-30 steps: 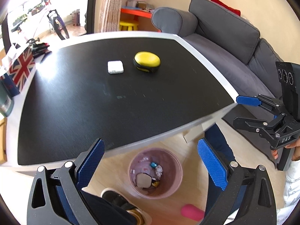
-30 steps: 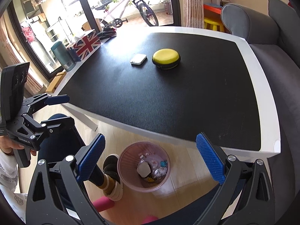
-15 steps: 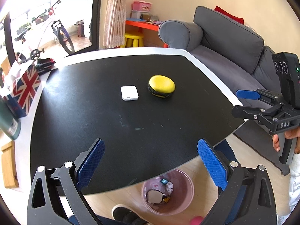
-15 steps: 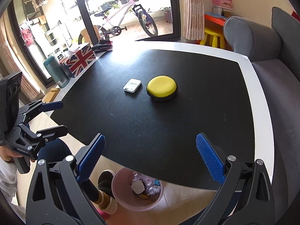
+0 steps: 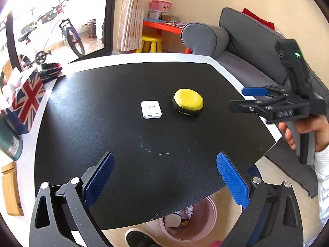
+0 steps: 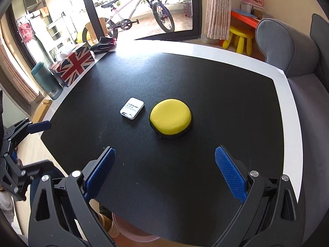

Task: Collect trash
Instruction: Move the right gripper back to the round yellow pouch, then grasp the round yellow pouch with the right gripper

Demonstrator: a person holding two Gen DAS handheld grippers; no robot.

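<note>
A pink trash bin [image 5: 207, 226] with several bits of trash stands on the floor under the table's near edge; only its rim [image 6: 131, 233] shows in the right wrist view. On the black table top lie a small white box [image 5: 151, 109] [image 6: 132, 111] and a round yellow case [image 5: 188, 102] [image 6: 171, 121]. My left gripper [image 5: 164, 178] is open and empty over the near part of the table. My right gripper [image 6: 164, 174] is open and empty too. Each gripper shows in the other's view, the right one [image 5: 246, 97] and the left one [image 6: 41, 144].
A Union Jack tissue box [image 5: 22, 100] [image 6: 72, 65] and a green bottle [image 6: 46, 81] stand at the table's left edge. A grey sofa [image 5: 242, 47] runs along the right. A bicycle [image 6: 135, 14] stands beyond the glass door. A shoe [image 5: 139, 237] is beside the bin.
Both grippers have risen and moved forward from above the bin to over the table. The bin has slid toward the bottom of both views. Both stay open.
</note>
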